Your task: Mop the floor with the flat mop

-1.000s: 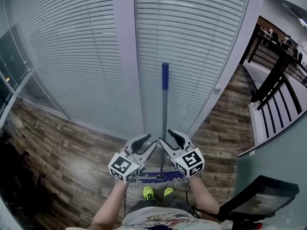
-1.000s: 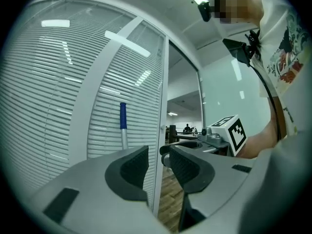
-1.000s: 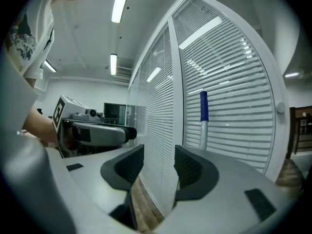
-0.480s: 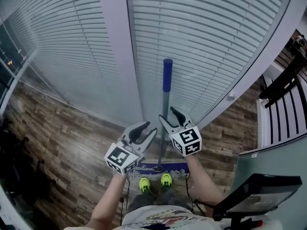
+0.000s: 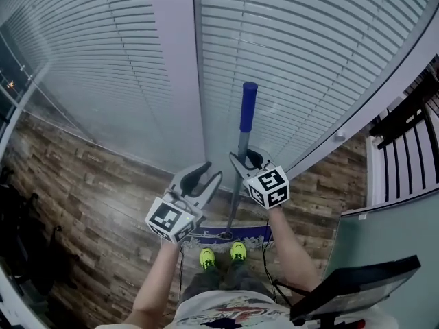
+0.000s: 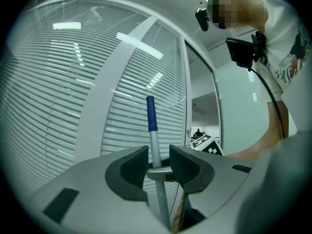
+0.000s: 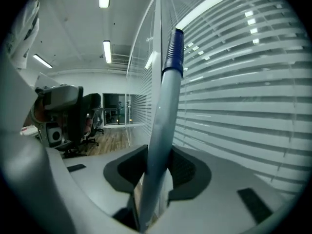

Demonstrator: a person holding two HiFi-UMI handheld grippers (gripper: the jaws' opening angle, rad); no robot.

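Mop and both grippers, seen from above. The mop stands nearly upright, long axis running from its head on the floor near my feet up to the blue grip, which leans toward the far slatted wall.

My right gripper is the nearer one. Its jaws have just been closing, and the grey pole now fills the gap between them with the pads pressed against it, low on the pole and well under the blue grip.

My left gripper sits just to the left of the pole. Its jaws are partly apart and clamp nothing. In its own view the pole rises beyond the gap, just ahead, not between the pads.

The coming move, as I judge it, turns on this offset: the left gripper must travel right and slightly far to bring the upright pole crosswise into its jaws, beside or below the right-hand grip.
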